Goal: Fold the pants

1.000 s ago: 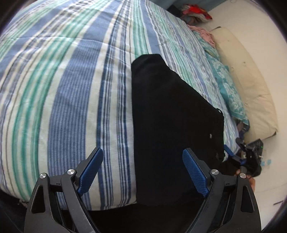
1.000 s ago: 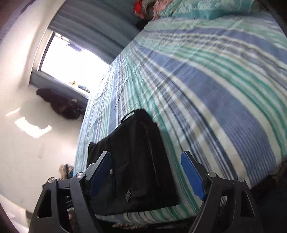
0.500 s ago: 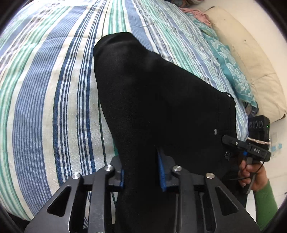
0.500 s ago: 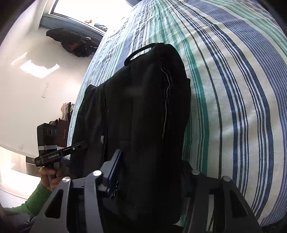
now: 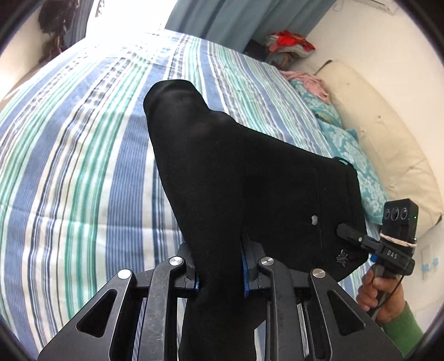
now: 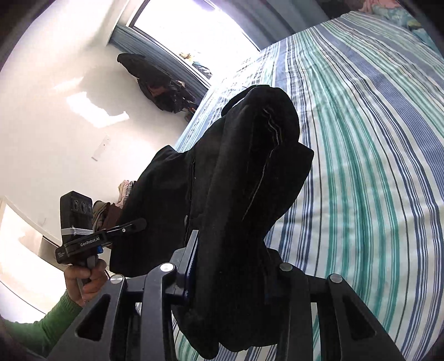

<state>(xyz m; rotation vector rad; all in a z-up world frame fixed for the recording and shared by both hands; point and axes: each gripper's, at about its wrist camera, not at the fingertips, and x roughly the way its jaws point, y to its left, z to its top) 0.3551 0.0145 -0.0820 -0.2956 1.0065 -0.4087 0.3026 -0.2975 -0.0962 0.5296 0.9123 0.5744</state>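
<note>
Black pants (image 5: pixel 236 172) are lifted off the striped bed (image 5: pixel 69 166), hanging between both grippers. My left gripper (image 5: pixel 220 266) is shut on the near edge of the pants. My right gripper (image 6: pixel 230 266) is shut on the other near corner of the pants (image 6: pixel 244 172). In the left wrist view the right gripper (image 5: pixel 358 238) shows at the right, pinching the waist end near a small button. In the right wrist view the left gripper (image 6: pixel 125 229) shows at the left, held by a hand in a green sleeve.
A cream cushion (image 5: pixel 388 144) and turquoise patterned pillows (image 5: pixel 355 155) lie along the bed's right side. A pile of clothes (image 5: pixel 285 47) sits at the far corner. A bright window (image 6: pixel 188 25) and dark clothing (image 6: pixel 158 80) are by the wall.
Both grippers closed on the near edge of the pants and lifted it up off the bed. The cloth now hangs raised between them.
</note>
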